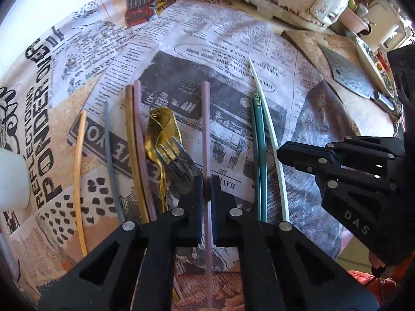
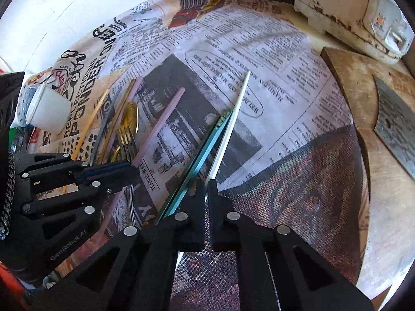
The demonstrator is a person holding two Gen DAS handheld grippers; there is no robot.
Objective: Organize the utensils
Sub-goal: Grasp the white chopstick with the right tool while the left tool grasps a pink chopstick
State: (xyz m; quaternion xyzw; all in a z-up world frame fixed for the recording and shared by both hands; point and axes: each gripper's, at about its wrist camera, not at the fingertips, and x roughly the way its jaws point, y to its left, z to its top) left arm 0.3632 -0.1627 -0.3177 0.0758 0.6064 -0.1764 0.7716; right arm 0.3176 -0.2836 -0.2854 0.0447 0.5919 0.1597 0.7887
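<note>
Several chopsticks lie on a newspaper-print cloth (image 1: 220,39). My left gripper (image 1: 206,189) is shut on a pink chopstick (image 1: 205,119) that points away from me; it also shows in the right wrist view (image 2: 166,121). My right gripper (image 2: 206,194) is shut on a white chopstick (image 2: 233,119), beside a pair of teal chopsticks (image 2: 199,158). In the left wrist view the white chopstick (image 1: 267,119) and teal pair (image 1: 259,142) lie right of centre. A gold spoon (image 1: 162,127), a dark fork (image 1: 176,163) and tan (image 1: 132,140), pink, grey (image 1: 110,150) and yellow (image 1: 77,171) chopsticks lie left.
A white cup (image 2: 48,114) lies on its side at the left. A wooden cutting board (image 2: 363,119) with a cleaver (image 2: 396,129) sits at the right. A white appliance (image 2: 350,7) stands at the back right.
</note>
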